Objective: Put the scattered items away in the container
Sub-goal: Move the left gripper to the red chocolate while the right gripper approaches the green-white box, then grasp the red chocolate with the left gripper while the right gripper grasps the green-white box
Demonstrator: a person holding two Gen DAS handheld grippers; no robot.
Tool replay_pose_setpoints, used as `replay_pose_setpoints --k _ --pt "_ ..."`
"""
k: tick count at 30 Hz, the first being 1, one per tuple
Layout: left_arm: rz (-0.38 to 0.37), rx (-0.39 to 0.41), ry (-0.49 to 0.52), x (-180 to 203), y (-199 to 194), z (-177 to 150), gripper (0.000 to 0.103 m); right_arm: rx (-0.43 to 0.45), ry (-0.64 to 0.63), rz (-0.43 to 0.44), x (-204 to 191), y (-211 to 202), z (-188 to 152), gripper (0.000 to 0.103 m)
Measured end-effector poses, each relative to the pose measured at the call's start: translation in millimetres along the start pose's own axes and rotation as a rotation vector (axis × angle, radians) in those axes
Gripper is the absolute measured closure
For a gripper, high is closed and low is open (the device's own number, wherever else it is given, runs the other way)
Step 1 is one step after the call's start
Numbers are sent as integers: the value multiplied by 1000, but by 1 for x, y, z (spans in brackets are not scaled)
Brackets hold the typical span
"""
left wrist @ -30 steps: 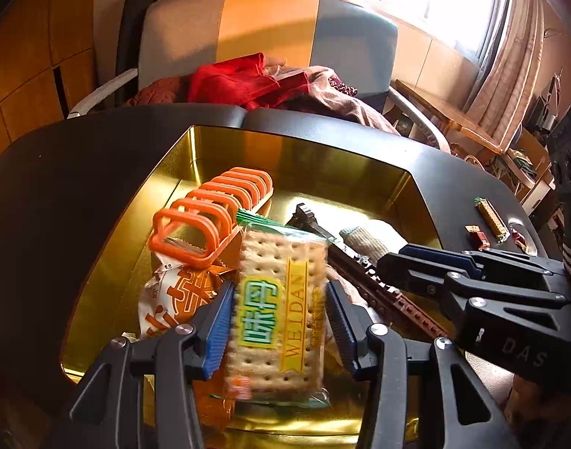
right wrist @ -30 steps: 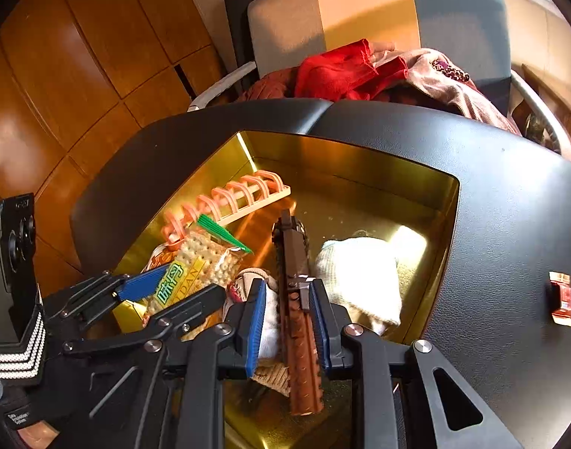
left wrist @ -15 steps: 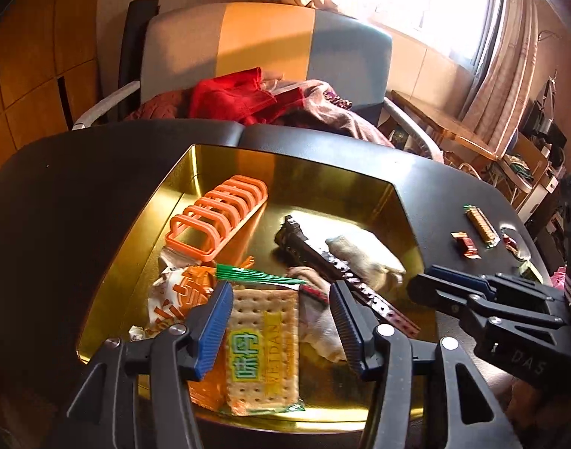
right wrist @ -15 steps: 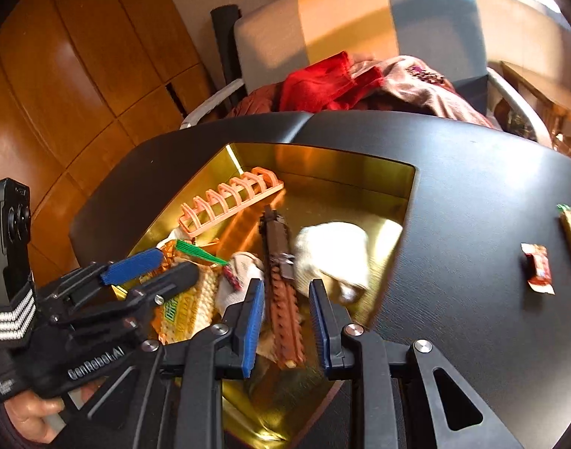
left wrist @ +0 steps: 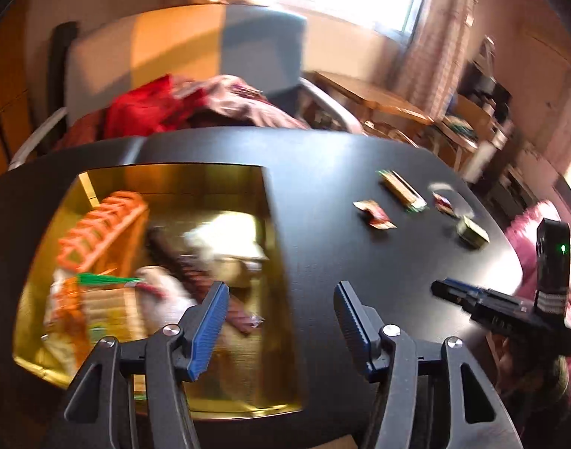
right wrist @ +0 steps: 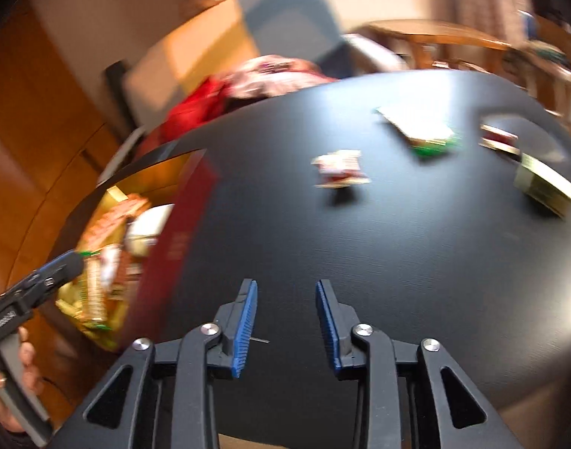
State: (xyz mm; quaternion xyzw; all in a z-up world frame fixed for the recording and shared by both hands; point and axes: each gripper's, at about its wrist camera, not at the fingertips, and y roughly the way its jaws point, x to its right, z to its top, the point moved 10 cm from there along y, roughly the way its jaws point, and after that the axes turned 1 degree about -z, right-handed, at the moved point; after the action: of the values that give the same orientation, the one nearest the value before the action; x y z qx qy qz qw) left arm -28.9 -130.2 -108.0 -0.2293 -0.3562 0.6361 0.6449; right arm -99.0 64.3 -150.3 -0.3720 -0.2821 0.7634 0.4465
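Note:
The gold tray (left wrist: 274, 247) sits on the black table and holds an orange rack (left wrist: 102, 224), a cracker pack (left wrist: 106, 310), a brown brick strip (left wrist: 210, 288) and a white cloth (left wrist: 225, 239). My left gripper (left wrist: 281, 321) is open and empty over the tray's right rim. My right gripper (right wrist: 285, 321) is open and empty over bare table, right of the tray (right wrist: 173, 232). Loose on the table lie a red-white candy (right wrist: 339, 168), a green-ended snack bar (right wrist: 416, 127), a small red packet (right wrist: 498, 138) and a gold block (right wrist: 545, 185).
A chair (left wrist: 195, 56) with red and pink clothes (left wrist: 180, 104) stands behind the table. A wooden desk (left wrist: 379, 93) and shelves are at the back right. My right gripper also shows in the left wrist view (left wrist: 450, 290) at the table's right edge.
Both grippers have swung right, away from the tray's contents. The right gripper has opened wider and left the brick strip in the tray. The cracker pack lies released in the tray.

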Motion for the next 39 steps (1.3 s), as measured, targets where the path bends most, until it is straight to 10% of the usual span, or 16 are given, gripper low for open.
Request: replay_pose_setpoints --k 13,39 --pt "-102 -136 106 95 76 16 42 129 216 -238 195 -60 38 44" --pt "32 -301 124 116 220 59 46 -13 138 -261 274 12 142 35"
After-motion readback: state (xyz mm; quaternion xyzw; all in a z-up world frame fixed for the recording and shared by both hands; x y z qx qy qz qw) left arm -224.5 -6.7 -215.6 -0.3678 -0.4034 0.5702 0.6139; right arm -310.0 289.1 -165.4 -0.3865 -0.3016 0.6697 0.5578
